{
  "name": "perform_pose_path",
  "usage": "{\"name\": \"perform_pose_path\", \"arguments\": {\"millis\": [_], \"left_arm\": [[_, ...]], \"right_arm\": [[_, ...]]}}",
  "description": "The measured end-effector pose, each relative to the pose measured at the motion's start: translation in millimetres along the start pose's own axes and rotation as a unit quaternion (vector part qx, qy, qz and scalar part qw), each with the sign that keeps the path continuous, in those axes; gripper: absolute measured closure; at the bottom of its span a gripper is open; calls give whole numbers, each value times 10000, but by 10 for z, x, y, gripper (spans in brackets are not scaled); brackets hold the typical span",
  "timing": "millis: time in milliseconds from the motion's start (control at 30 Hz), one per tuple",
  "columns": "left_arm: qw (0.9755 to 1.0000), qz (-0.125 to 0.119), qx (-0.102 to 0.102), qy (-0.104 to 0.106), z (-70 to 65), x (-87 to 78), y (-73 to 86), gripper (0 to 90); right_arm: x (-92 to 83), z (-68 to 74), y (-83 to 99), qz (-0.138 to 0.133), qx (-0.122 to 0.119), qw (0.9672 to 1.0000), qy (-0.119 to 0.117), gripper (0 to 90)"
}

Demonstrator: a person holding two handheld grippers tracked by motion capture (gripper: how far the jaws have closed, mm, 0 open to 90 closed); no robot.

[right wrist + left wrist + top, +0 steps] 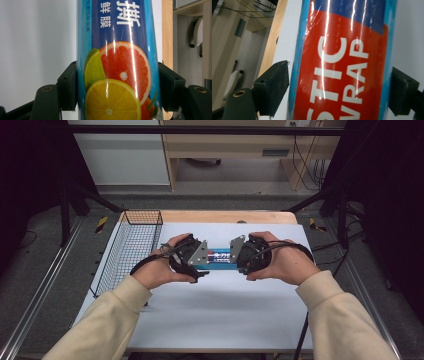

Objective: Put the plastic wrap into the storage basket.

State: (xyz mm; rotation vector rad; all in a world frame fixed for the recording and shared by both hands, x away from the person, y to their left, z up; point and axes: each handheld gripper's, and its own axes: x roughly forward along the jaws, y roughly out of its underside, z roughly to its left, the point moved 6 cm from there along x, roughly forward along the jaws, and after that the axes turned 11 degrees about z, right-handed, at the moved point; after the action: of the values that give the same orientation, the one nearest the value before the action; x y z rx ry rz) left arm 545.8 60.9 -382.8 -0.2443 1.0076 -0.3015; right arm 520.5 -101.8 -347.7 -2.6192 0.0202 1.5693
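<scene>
My two grippers meet end to end over the white table (210, 315), each at one end of a boxed roll of plastic wrap (218, 258) that lies crosswise at mid-table. My right gripper (239, 254) has its jaws clamped on the box's fruit-printed end, pads pressed on both sides. My left gripper (201, 257) has its jaws either side of the red-lettered end; in the left gripper view a sliver of gap shows beside the left pad (274, 87), so I judge it not yet gripping. I expect the box to be light and stiff, with a glossy, slippery skin that dents if squeezed hard; the ends look the best hold. Farther left stands a wire basket (131, 251), near but apart. Nothing blocks the way there.
</scene>
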Motion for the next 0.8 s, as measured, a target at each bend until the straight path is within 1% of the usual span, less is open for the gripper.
{"name": "perform_pose_path", "arguments": {"millis": [100, 167, 233, 300, 400, 467, 500, 533, 600, 633, 667, 700, 733, 767, 800], "left_arm": [[9999, 120, -81, 51, -4, 17, 9, 170], [9998, 194, -82, 38, -3, 32, 13, 174], [9997, 208, -111, 85, -7, 37, 15, 169], [9997, 237, -107, 25, 5, 36, 21, 162], [9996, 264, -86, 15, 2, 39, 21, 160], [9997, 239, -85, 56, -10, 45, 8, 160], [9997, 221, -116, 84, -26, 54, -1, 159], [9997, 231, -84, 77, -31, 59, -6, 160], [9997, 235, -78, 94, -38, 66, -8, 176], [9995, 272, -42, 157, -47, 67, 0, 176], [9995, 254, -85, 173, -49, 75, -1, 179], [9993, 301, -36, 226, -59, 79, 2, 205], [9993, 283, -64, 218, -64, 84, -4, 210], [9992, 330, -7, 233, -66, 79, -5, 220], [9991, 321, -14, 282, -77, 80, -8, 242]], "right_arm": [[-7, -1, -17, 23, -29, 10000, 1, 317], [-6, 8, -32, 34, -43, 10000, -22, 318], [-3, 15, -47, 47, -74, 10000, -32, 317], [3, 19, -56, 27, -59, 10000, -28, 318], [6, 15, -66, 34, -64, 10000, -46, 317], [11, 17, -77, 42, -95, 9999, -42, 318], [15, 20, -86, 34, -121, 9999, -59, 318], [19, 24, -95, 23, -129, 9999, -55, 317], [15, 32, -96, 73, -138, 9998, -96, 317], [18, 34, -102, 57, -163, 9998, -70, 318], [20, 38, -104, 67, -165, 9998, -94, 318], [24, 40, -104, 69, -169, 9998, -74, 317], [23, 40, -105, 82, -174, 9998, -77, 317], [23, 40, -107, 80, -173, 9998, -70, 317], [24, 40, -109, 79, -168, 9998, -61, 317]]}}
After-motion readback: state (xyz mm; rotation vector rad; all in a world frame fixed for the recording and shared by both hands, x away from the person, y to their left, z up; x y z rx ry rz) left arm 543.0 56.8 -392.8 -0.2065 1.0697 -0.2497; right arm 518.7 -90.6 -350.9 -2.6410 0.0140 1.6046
